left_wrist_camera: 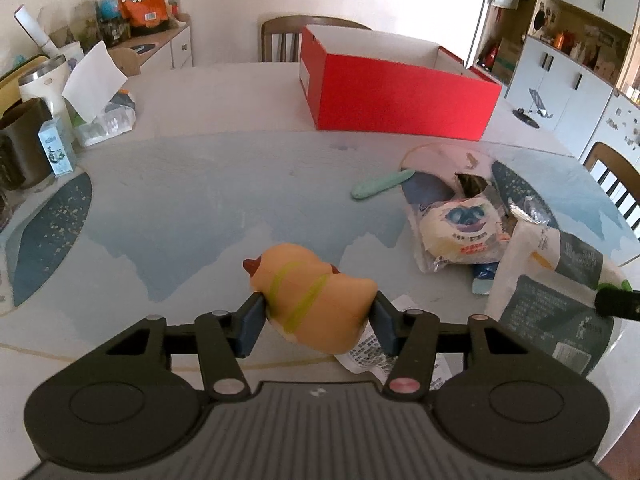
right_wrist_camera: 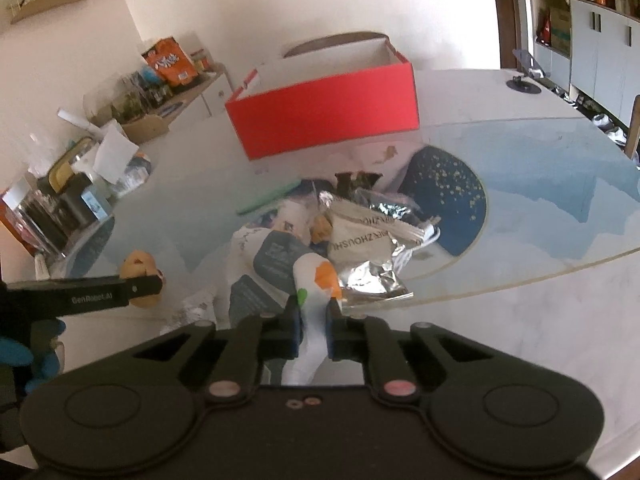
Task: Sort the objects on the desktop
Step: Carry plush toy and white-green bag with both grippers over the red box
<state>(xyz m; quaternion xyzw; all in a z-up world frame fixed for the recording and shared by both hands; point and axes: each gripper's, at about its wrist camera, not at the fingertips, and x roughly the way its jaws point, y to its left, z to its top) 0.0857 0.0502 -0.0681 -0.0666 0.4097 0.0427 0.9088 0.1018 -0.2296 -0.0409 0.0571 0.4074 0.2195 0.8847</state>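
Observation:
My left gripper is shut on an orange plush toy with yellow-green bands, held just above the table near its front edge. The toy also shows in the right wrist view behind the left gripper's finger. My right gripper is shut on the edge of a white snack bag with orange and green print. The bag lies in a pile with a silver foil bag, and a round bun packet. An open red box stands at the far side of the table, also seen in the right wrist view.
A mint-green pen-like case lies mid-table. A tissue pack, a small blue carton and cups crowd the left edge. A phone stand sits at the far right. Chairs stand behind the box and at right.

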